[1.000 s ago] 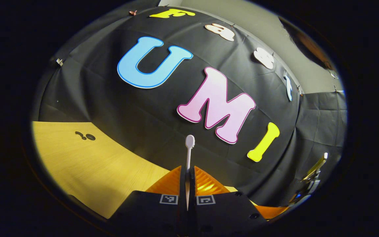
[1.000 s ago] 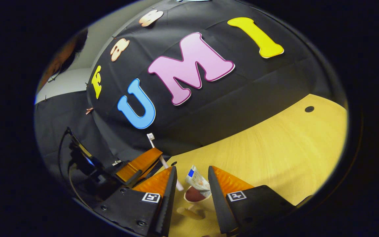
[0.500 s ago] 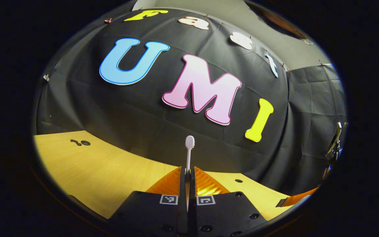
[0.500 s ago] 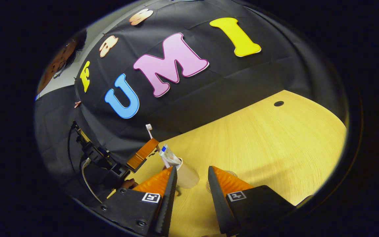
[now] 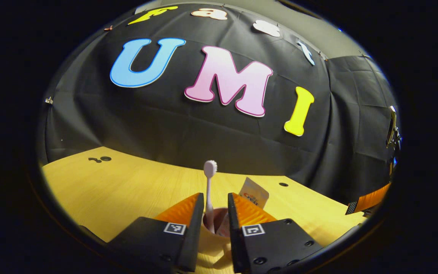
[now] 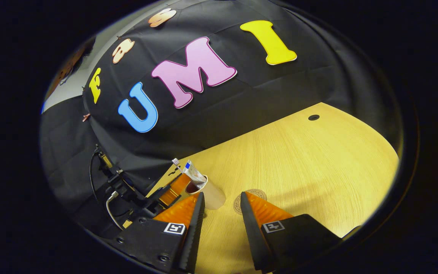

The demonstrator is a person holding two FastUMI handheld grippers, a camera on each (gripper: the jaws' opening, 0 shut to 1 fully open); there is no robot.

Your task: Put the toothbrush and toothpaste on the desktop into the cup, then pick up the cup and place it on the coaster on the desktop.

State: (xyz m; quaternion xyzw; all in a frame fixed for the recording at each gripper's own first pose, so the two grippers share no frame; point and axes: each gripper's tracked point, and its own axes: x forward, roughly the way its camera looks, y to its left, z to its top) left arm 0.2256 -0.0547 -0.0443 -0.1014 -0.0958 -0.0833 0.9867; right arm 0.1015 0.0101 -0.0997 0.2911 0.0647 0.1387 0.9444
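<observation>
My left gripper [image 5: 215,220] has its fingers parted a little with nothing pinched, the toothbrush [image 5: 208,190] standing free between them with its foot down in the cup [image 5: 214,228], and my right gripper [image 6: 221,224] hangs open and empty just short of the cup [image 6: 208,194] and the coaster [image 6: 250,199]. I judge the loading done: the toothpaste [image 5: 254,193] leans in the cup beside the brush, so what is left is to grip the cup and set it on the coaster just beside it. Everything sits on a pale wooden desktop [image 6: 318,167] with a grommet hole [image 6: 313,117], closed behind by the booth's black cloth wall [image 5: 188,121].
</observation>
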